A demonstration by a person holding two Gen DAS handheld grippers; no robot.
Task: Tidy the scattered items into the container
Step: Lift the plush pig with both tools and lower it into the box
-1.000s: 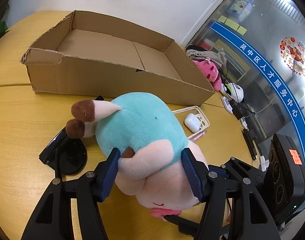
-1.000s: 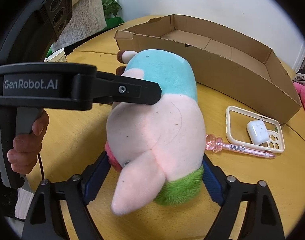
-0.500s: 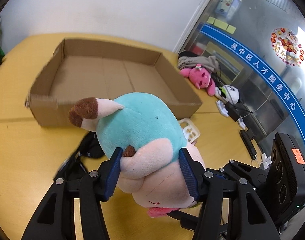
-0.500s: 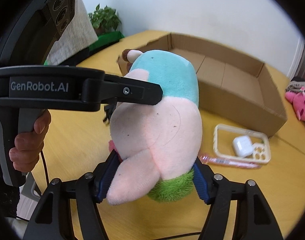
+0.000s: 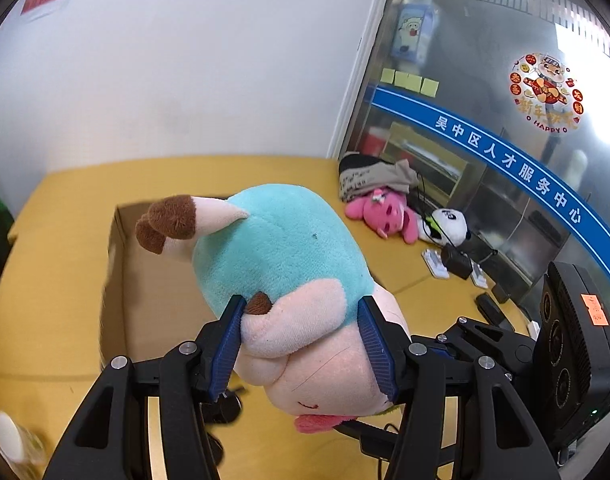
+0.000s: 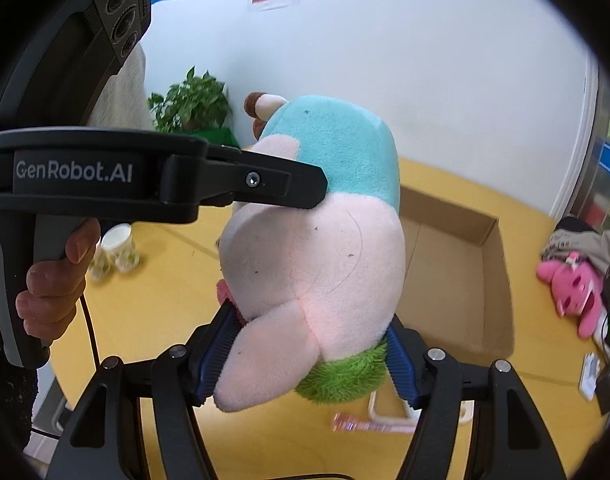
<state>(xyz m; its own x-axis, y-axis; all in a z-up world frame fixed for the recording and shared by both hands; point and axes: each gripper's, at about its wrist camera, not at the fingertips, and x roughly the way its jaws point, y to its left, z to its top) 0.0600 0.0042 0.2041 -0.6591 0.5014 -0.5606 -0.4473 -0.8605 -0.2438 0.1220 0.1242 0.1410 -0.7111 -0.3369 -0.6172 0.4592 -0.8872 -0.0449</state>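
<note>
Above the box (image 5: 117, 280), plush (image 5: 281, 264) tilts upward.

"GenRobot.AI" on left tongs (image 6: 305, 188)

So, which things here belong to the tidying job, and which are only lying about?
Job:
- plush toy, gripped by left gripper and right gripper
- cardboard box
- phone case
- pink pen

Lying about:
- pink plush
- panda
- paper cup
- plant

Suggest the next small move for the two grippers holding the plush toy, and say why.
Probably carry it forward over the cardboard box before lowering. The left gripper and right gripper both clamp the plush toy clear of the table, and the open box lies just beyond it.
</note>
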